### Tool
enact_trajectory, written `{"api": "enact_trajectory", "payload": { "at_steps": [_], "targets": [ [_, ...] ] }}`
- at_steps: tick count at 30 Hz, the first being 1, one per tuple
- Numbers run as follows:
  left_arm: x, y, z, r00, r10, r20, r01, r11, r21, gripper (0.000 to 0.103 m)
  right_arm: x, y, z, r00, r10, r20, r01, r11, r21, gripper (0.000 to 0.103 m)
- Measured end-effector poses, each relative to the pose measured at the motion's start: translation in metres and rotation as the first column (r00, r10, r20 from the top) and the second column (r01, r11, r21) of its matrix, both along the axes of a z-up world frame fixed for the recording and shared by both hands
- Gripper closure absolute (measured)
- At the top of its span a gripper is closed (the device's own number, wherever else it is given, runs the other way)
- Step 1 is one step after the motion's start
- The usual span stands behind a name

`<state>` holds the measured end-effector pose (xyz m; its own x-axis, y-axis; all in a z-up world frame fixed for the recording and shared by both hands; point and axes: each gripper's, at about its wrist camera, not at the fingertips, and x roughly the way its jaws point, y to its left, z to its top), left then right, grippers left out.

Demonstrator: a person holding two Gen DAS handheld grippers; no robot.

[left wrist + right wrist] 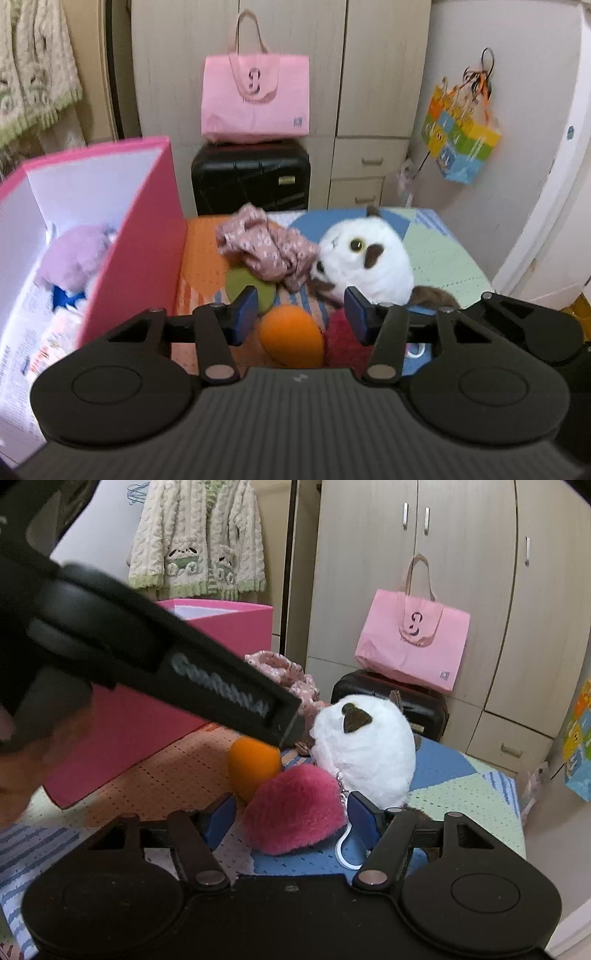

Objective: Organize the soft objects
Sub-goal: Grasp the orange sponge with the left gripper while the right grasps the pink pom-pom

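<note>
On the patchwork bed cover [443,258], an orange egg-shaped soft toy [291,339] lies just below and between the blue pads of my left gripper [301,315], which is open and not touching it. A green soft toy [251,286], a crumpled pink patterned cloth [266,247] and a white plush animal [365,254] lie beyond. In the right wrist view, a pink fuzzy heart [295,808] with a white loop sits between the open pads of my right gripper [291,819]. The left gripper [291,727] reaches in over the orange toy [251,768].
An open pink box [129,240] stands on the left of the bed with a purple plush [74,258] inside. Behind the bed are a black suitcase [251,177] with a pink tote bag [255,99] on it, wardrobe doors and hanging colourful bags [461,140].
</note>
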<state>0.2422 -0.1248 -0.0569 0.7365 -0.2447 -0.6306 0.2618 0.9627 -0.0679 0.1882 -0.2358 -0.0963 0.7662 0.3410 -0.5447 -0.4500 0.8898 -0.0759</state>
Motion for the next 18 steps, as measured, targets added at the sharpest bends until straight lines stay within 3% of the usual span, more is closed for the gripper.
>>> {"api": "enact_trajectory", "payload": {
  "at_steps": [4, 18],
  "targets": [
    [0.004, 0.004, -0.013, 0.999, 0.019, -0.044, -0.021, 0.999, -0.039, 0.056, -0.002, 0.001, -0.001, 1.000, -0.008, 0.003, 0.009, 1.000, -0.022, 0.050],
    [0.002, 0.010, -0.030, 0.993, 0.111, -0.033, -0.112, 0.993, -0.021, 0.055, -0.017, 0.002, -0.004, 0.999, -0.028, 0.022, 0.030, 0.998, -0.052, 0.052]
  ]
}}
